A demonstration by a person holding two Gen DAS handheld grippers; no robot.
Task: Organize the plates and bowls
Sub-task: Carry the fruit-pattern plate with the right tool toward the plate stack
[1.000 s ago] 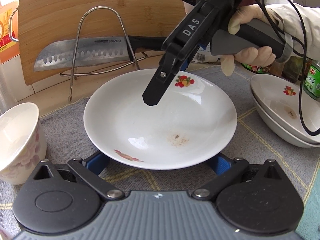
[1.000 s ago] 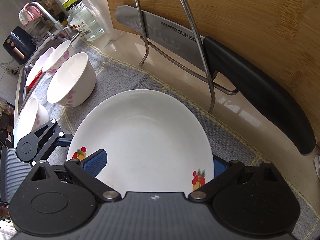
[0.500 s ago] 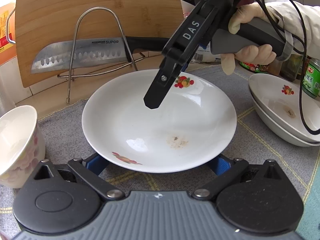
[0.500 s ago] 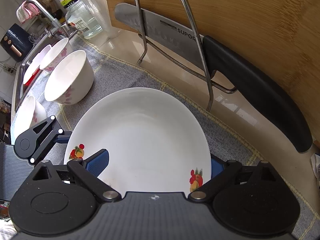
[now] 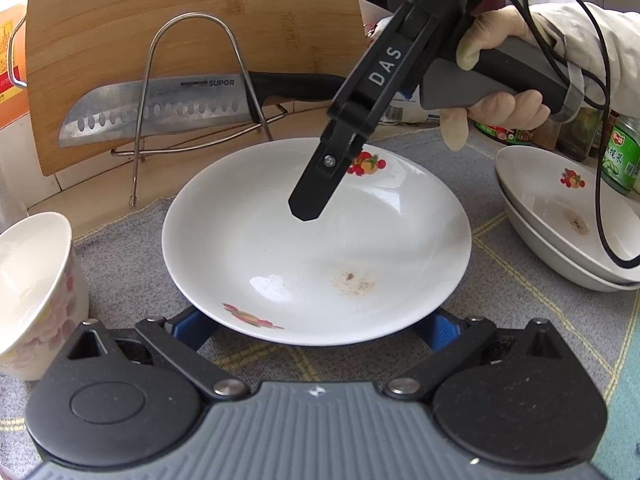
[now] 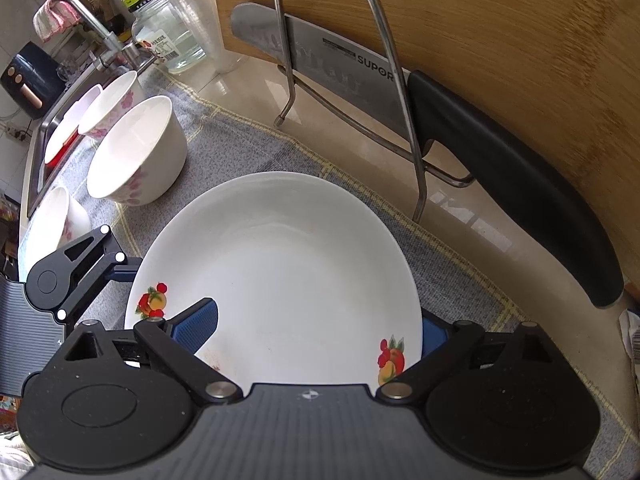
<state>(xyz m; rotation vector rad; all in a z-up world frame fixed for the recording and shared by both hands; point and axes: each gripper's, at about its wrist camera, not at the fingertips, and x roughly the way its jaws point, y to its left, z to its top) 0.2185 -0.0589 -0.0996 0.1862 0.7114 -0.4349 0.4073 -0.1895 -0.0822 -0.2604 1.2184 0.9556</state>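
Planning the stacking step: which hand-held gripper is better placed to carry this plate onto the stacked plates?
Probably the right hand-held gripper: it straddles the plate rim on the side facing the stacked plates. The left hand-held gripper, also open, sits on the opposite rim.

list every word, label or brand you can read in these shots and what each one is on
"SUPOR": on the blade of the kitchen knife resting in the wire rack, readable in both wrist views.
"DAS": on the arm of the right hand-held gripper.
Green jar label: characters too small to read.
Glass jar sticker: digits too blurred.
Orange box: print unreadable.
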